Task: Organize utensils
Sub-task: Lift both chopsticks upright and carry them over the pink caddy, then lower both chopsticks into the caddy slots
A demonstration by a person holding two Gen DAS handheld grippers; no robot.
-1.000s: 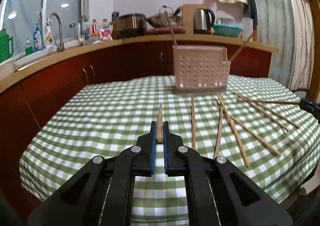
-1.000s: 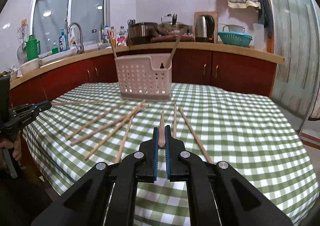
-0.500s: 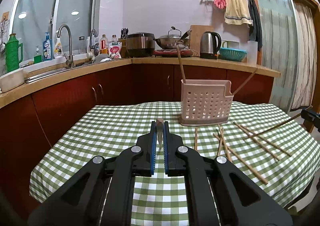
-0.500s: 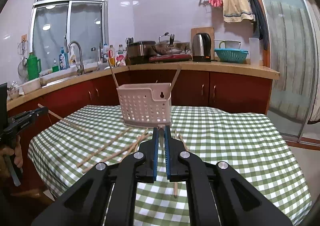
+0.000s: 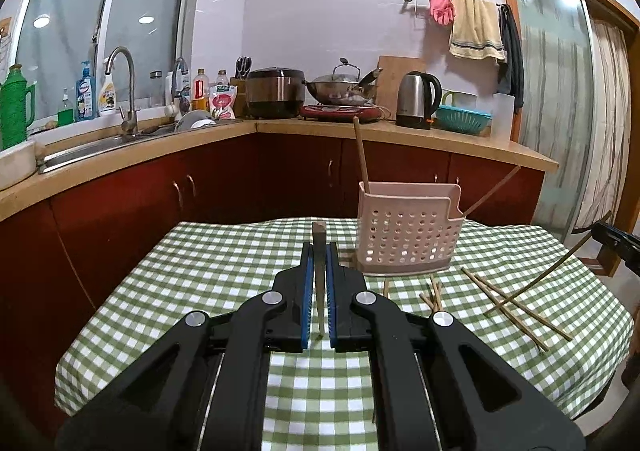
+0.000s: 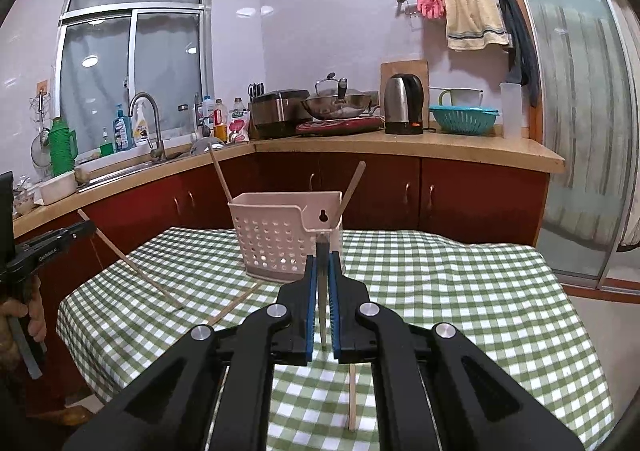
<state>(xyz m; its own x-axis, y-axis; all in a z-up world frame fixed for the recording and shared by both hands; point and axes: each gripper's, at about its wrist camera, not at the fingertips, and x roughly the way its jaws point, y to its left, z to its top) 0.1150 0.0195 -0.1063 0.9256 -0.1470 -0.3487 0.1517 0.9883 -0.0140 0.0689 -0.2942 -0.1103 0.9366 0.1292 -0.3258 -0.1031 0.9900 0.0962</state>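
Observation:
My left gripper [image 5: 319,251] is shut on a wooden chopstick [image 5: 319,233], held above the green checked table with its end pointing away from me. My right gripper [image 6: 322,265] is likewise shut on another chopstick [image 6: 322,251]. A pink perforated utensil basket [image 5: 408,235] stands at the table's far side, to the right of my left gripper and just behind my right one [image 6: 276,235]. Two chopsticks [image 5: 362,155] lean in it. Several loose chopsticks [image 5: 508,299] lie on the cloth near the basket. In the right wrist view the left gripper [image 6: 52,247] shows its chopstick [image 6: 132,263] slanting down to the cloth.
The table [image 5: 224,271] has a green checked cloth hanging over its edges. Behind it runs a red-cabinet counter [image 5: 280,171] with a sink, kettle [image 5: 418,99], wok and bottles. A person's hand [image 6: 24,315] holds the left gripper. A glass door [image 6: 580,131] is on the right.
Both grippers have risen, each lifting its chopstick up off the cloth. The table and basket now sit lower and farther in both views.

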